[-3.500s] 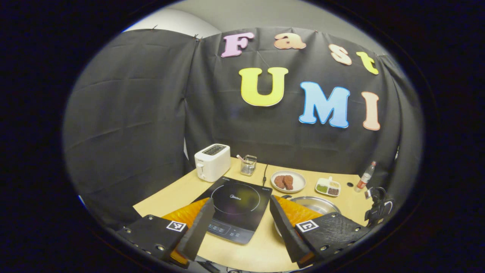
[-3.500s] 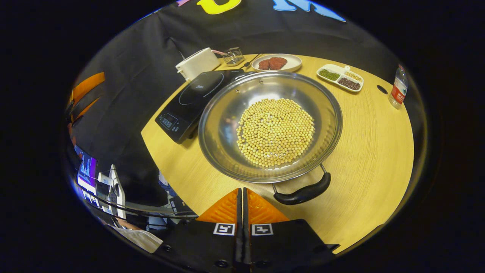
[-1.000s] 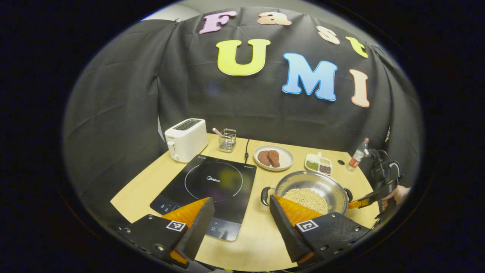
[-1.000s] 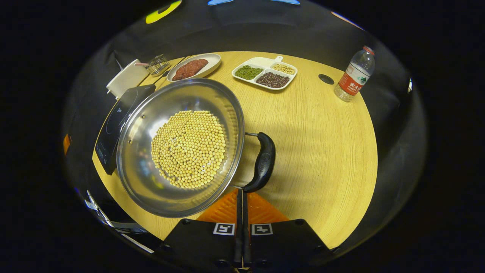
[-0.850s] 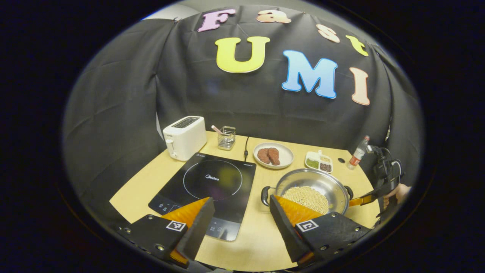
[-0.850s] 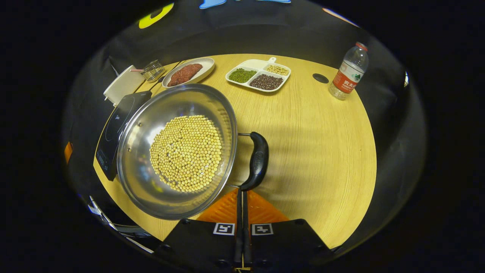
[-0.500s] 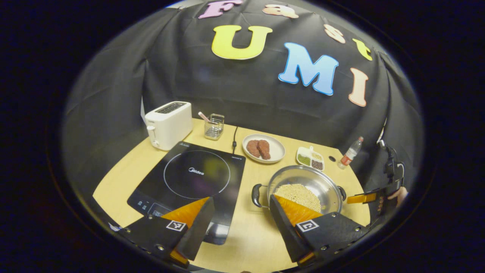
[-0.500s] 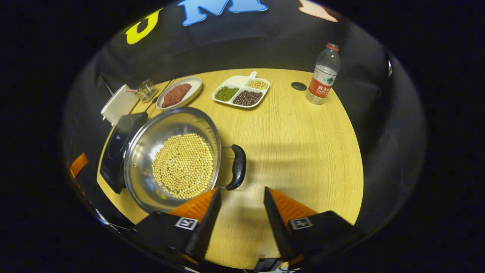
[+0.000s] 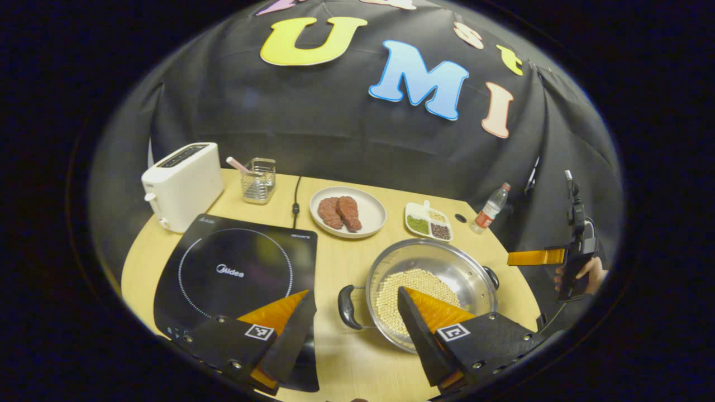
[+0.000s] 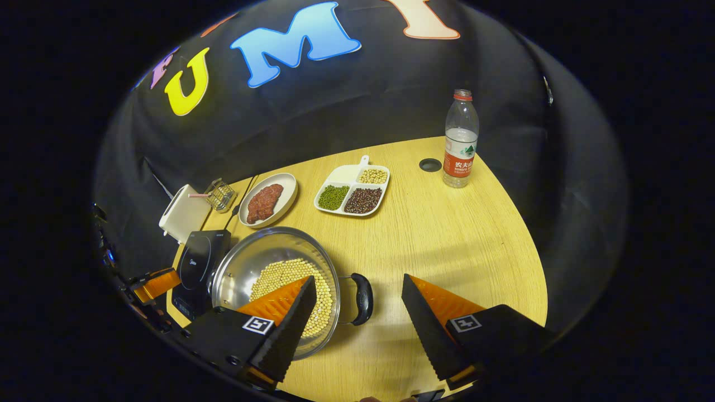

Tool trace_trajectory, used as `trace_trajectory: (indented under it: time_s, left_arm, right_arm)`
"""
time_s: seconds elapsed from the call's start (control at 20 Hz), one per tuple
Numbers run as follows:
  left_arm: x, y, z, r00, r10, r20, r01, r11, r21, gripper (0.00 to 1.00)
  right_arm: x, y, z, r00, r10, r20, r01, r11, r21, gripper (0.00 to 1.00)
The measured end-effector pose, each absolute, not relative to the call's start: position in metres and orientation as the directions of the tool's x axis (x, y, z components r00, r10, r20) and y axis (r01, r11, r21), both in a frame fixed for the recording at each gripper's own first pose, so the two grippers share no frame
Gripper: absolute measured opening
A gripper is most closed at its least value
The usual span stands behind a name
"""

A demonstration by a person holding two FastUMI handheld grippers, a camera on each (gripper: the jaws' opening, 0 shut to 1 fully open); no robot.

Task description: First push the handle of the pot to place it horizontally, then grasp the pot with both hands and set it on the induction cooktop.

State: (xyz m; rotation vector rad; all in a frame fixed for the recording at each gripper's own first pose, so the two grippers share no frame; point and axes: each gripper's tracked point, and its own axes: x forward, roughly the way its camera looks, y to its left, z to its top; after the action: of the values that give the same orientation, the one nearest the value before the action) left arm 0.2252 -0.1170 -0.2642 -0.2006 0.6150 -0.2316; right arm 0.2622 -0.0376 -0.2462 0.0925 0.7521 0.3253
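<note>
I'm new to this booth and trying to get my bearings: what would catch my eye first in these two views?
The steel pot full of pale beans stands on the wooden table, a black handle on each side, beside the black induction cooktop, not on it. In its own view, each open gripper, left gripper and right gripper, hovers with one pot handle between its spread fingers.
</note>
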Motion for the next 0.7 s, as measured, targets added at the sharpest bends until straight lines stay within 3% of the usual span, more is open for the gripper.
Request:
trace_trajectory:
  time_s: [0.7]
  left_arm:
    - [0.262, -0.141, -0.352, 0.68, -0.381, -0.626, 0.233, 0.922, -0.308, 0.9]
  right_arm:
    - [0.274, -0.013, -0.326, 0.625, 0.324, -0.71, -0.311, 0.938, 0.154, 0.98]
